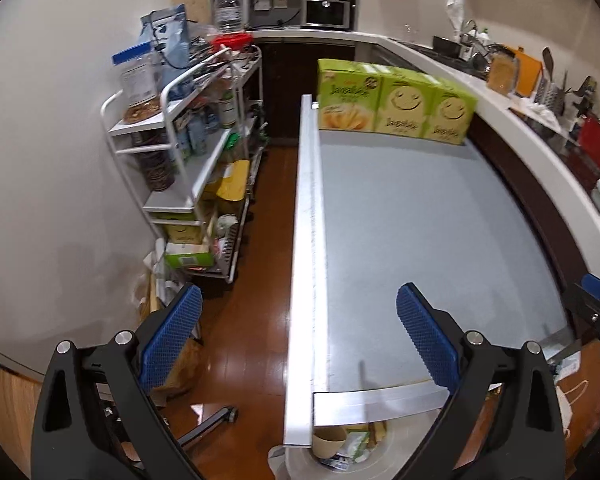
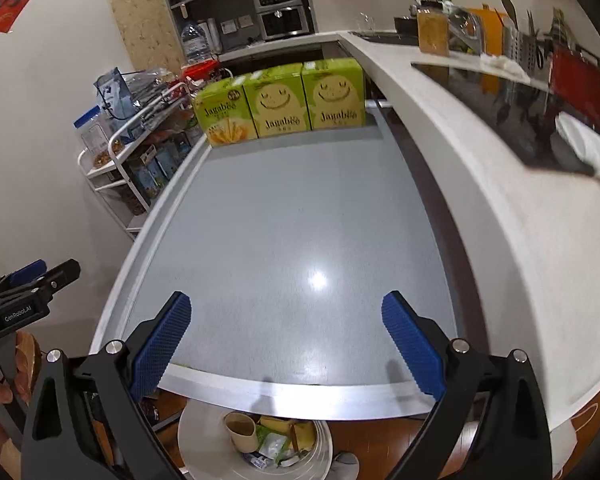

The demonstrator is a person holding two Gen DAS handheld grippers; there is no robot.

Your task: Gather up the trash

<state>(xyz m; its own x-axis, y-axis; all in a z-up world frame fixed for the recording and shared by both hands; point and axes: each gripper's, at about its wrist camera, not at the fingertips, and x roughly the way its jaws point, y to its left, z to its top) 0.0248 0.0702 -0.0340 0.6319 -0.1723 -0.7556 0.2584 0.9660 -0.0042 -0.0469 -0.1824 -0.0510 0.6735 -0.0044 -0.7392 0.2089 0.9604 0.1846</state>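
Left wrist view: left gripper (image 1: 298,330), black frame with blue textured pads, spread wide, nothing between the fingers; it hangs over the near left edge of the grey rectangular table with a raised aluminium rim (image 1: 306,240). Three lime-green Jagabee snack cartons (image 1: 394,102) stand in a row at the table's far end, touching each other. Below the table's near edge sits a round white trash bin (image 1: 300,462), top open, holding a tan paper cup (image 1: 330,440) and crumpled wrappers (image 1: 358,446). Left of the table, across a strip of brown wood floor (image 1: 260,280), stands a white wire shelf trolley (image 1: 188,140) packed with bags and tins. A white curved kitchen counter (image 1: 512,128) runs along the table's right side. The other tool's blue-tipped finger shows at the table's near right corner. Right wrist view: right gripper (image 2: 286,340), same black and blue build, also spread wide and holding nothing, above the table's (image 2: 292,394) near rim. The cartons (image 2: 280,102) are at the table's far end. The bin (image 2: 196,440) is directly below the table's near rim, with the cup (image 2: 240,430) upright inside at left, yellow and green wrappers (image 2: 282,438) just beside it. The left gripper (image 2: 32,280) is off the table's near left corner. Counter (image 2: 480,184) is on the table's right.
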